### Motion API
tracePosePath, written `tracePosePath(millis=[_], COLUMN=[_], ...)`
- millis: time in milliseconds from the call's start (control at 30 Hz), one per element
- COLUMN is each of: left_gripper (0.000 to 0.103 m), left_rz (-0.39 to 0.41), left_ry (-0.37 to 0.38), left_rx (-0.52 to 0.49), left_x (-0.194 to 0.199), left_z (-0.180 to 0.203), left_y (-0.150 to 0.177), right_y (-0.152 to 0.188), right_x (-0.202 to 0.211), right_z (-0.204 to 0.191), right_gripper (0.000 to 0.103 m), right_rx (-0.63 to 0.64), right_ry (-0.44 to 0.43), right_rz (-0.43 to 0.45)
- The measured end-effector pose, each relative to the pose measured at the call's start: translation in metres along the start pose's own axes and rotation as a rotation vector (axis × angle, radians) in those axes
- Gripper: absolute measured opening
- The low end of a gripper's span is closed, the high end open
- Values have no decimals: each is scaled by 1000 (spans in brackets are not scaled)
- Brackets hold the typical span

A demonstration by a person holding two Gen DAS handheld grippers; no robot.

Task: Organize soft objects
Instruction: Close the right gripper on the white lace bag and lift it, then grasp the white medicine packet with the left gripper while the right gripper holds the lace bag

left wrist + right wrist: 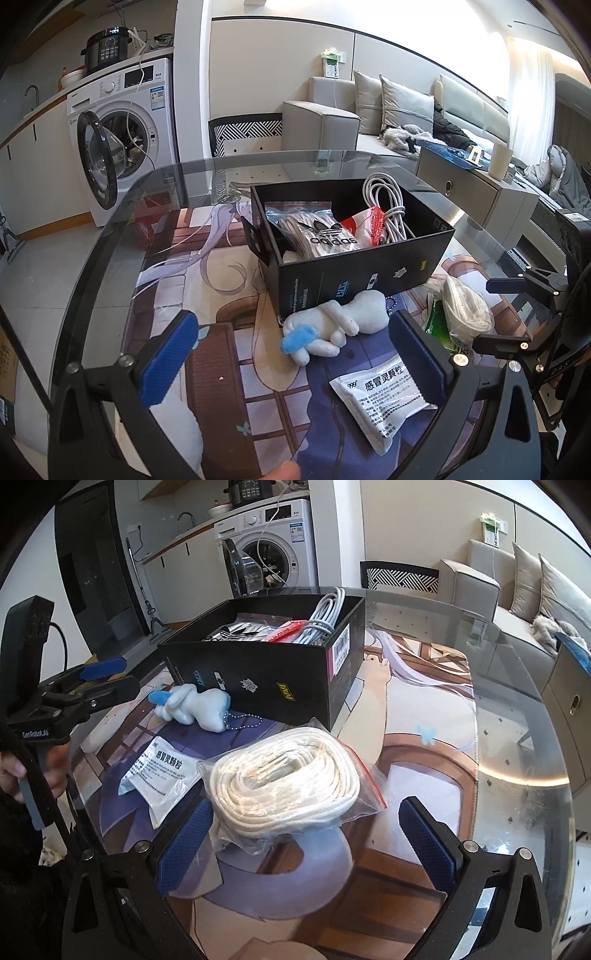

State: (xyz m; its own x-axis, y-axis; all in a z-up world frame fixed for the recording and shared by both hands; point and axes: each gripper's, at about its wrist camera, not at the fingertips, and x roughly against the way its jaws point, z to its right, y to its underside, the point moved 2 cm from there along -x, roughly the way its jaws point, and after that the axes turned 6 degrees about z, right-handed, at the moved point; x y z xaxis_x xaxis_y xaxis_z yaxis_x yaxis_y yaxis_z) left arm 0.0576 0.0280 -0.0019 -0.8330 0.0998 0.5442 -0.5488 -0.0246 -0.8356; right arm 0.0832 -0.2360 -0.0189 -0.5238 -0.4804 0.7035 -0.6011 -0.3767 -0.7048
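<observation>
A white plush toy [334, 325] with a blue tip lies on its side touching the black box [354, 254]. A white sachet [384, 395] lies flat nearby. A bagged coil of white cord [284, 779] rests beside them.

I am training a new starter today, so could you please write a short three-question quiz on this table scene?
1. True or false: the plush toy lies inside the black box.
2. Which gripper has the bagged white cord between its open fingers: A left, B right?
3. Fill in: the white sachet lies on the ____.

Key: 1 false, it lies outside, against the box; 2 B; 3 table mat.
</observation>
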Motion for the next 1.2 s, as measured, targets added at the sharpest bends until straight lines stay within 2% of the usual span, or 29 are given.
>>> tracePosePath(millis=[400, 900, 1067, 1100, 1200], left_gripper=[103, 103, 103, 103, 103], left_rz=[-3, -3, -7, -8, -11], left_ry=[0, 1, 4, 5, 8], left_rx=[-3, -5, -9, -11, -16], left_x=[-2, -3, -5, -5, -4], left_z=[-1, -1, 1, 2, 3], left_y=[0, 1, 4, 4, 4], right_y=[-9, -16, -14, -14, -14], right_x=[-18, -31, -31, -30, -26], right_z=[-6, -10, -13, -14, -13], right_gripper=[102, 102, 82, 74, 71], right_rx=[18, 34, 49, 51, 62], right_ry=[-35, -30, -33, -38, -36], right_rz=[-9, -17, -17, -17, -5])
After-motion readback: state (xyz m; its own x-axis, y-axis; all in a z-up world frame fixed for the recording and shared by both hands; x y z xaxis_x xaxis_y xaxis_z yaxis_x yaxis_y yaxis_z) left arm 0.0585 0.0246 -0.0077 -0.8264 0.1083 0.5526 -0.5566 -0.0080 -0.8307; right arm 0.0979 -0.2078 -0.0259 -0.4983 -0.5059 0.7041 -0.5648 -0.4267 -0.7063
